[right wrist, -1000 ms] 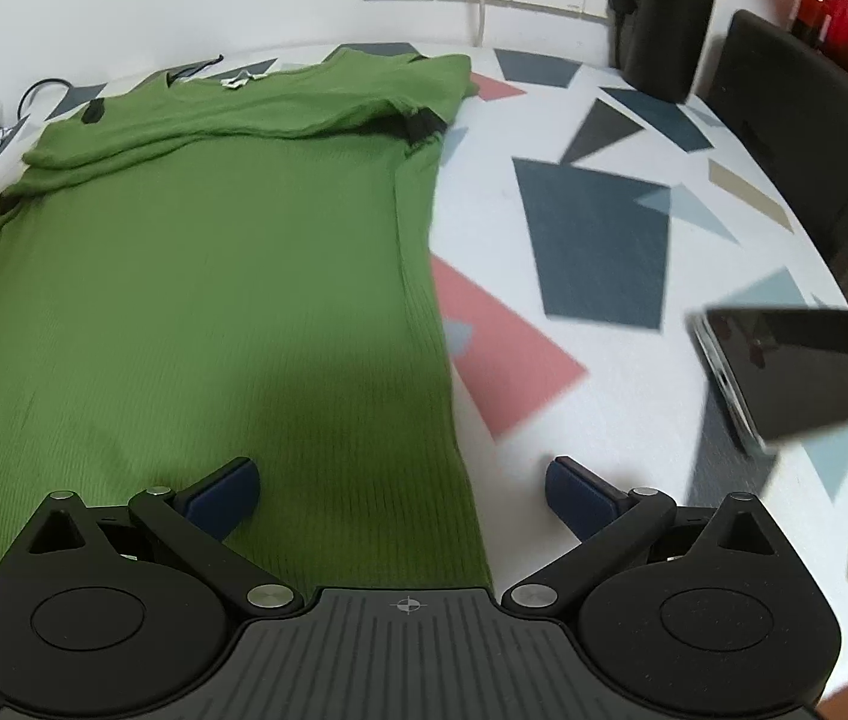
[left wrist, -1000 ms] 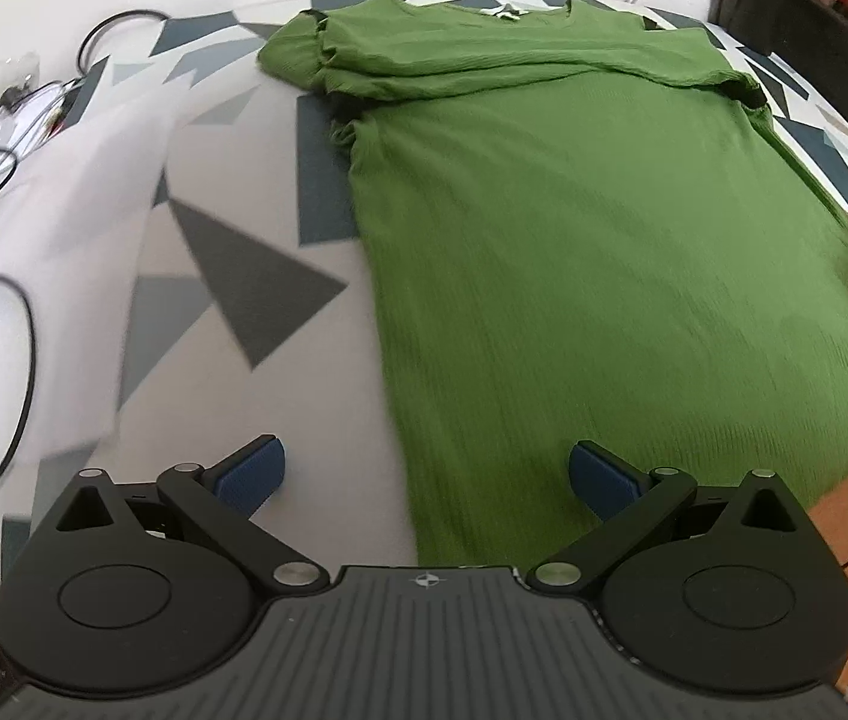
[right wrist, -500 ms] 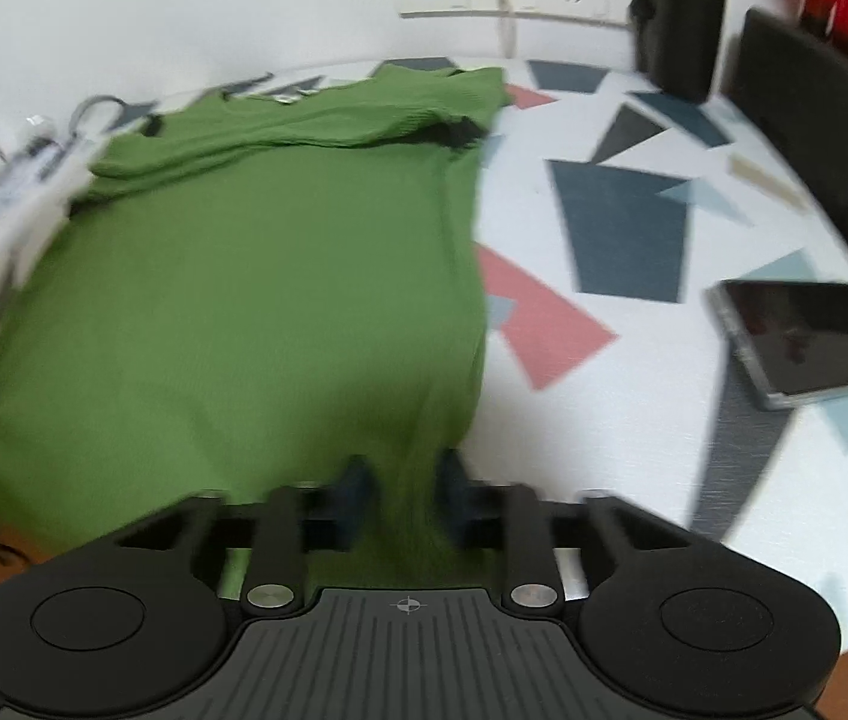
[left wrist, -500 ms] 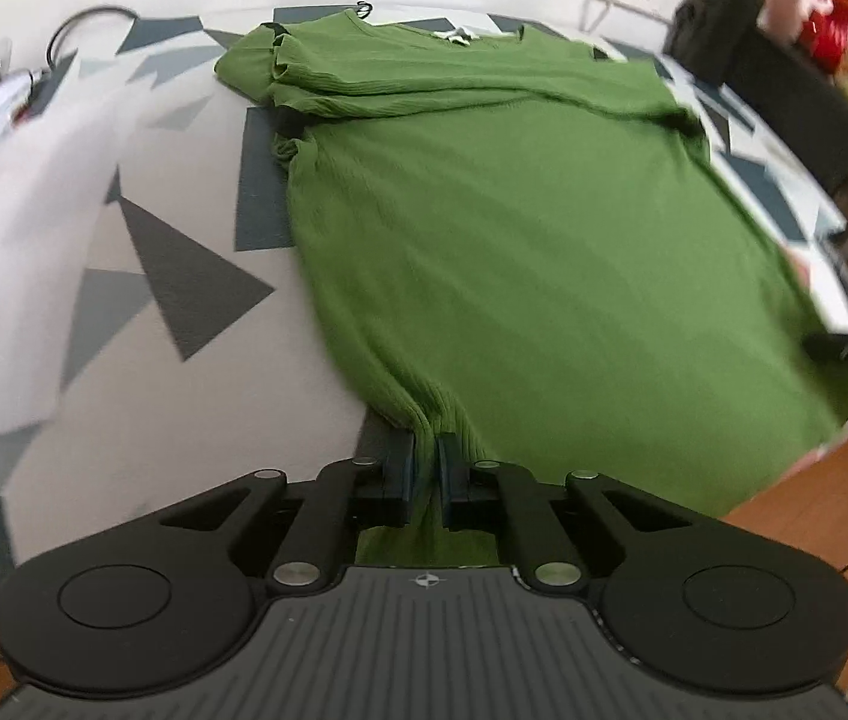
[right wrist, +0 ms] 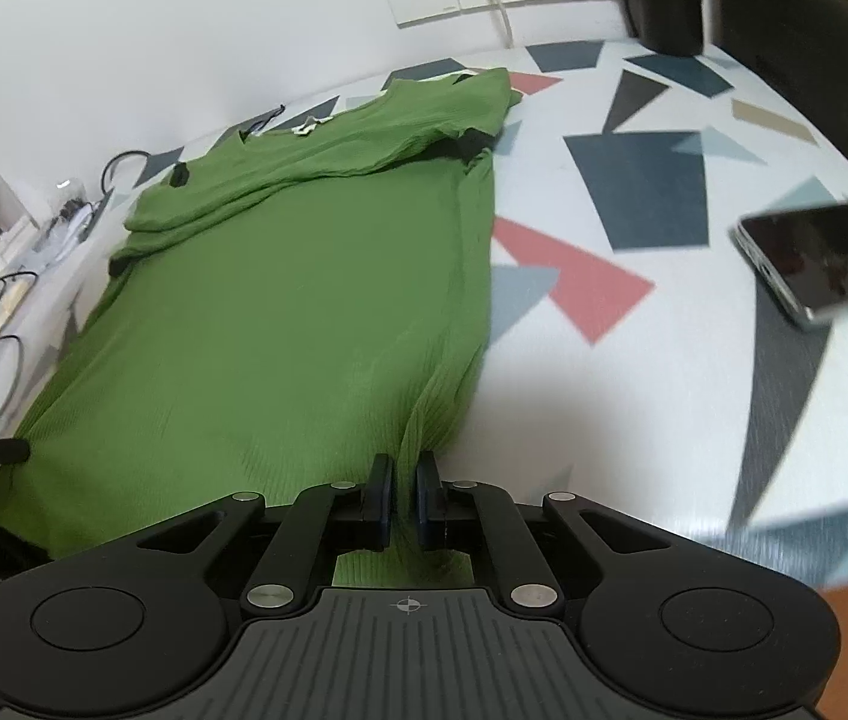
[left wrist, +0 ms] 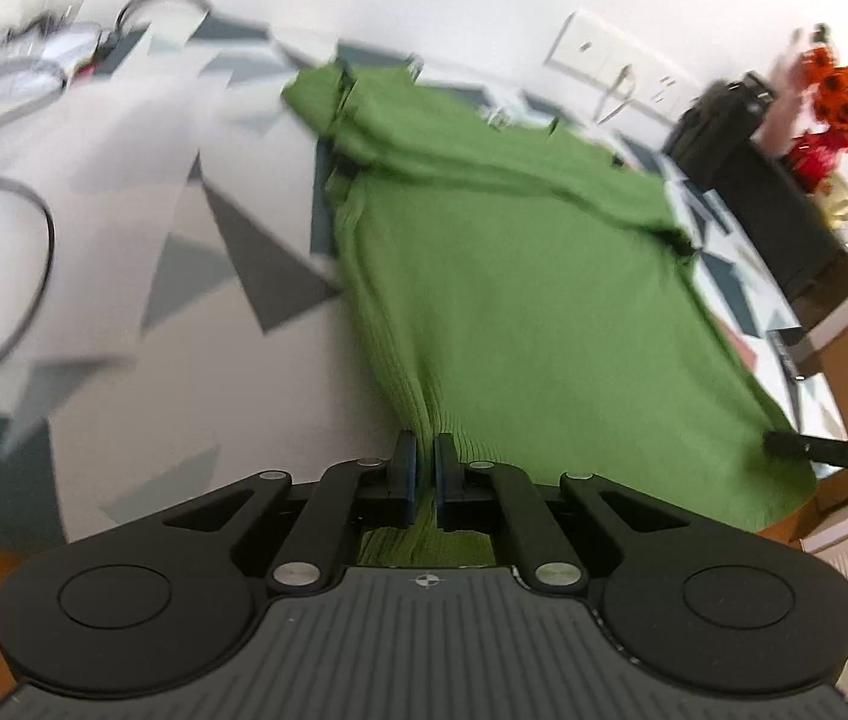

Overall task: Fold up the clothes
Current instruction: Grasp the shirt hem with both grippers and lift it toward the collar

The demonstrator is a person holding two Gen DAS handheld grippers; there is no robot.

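Both claws sit low at the near edge of the desk (right wrist: 634, 420). The left claw (left wrist: 422, 480) and the right claw (right wrist: 403, 501) each pinch a bottom corner of the green shirt (right wrist: 280, 300), which lies flat on it.

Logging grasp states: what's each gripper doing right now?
Left gripper: shut on the green shirt, at its hem corner.
Right gripper: shut on the green shirt's other hem corner.
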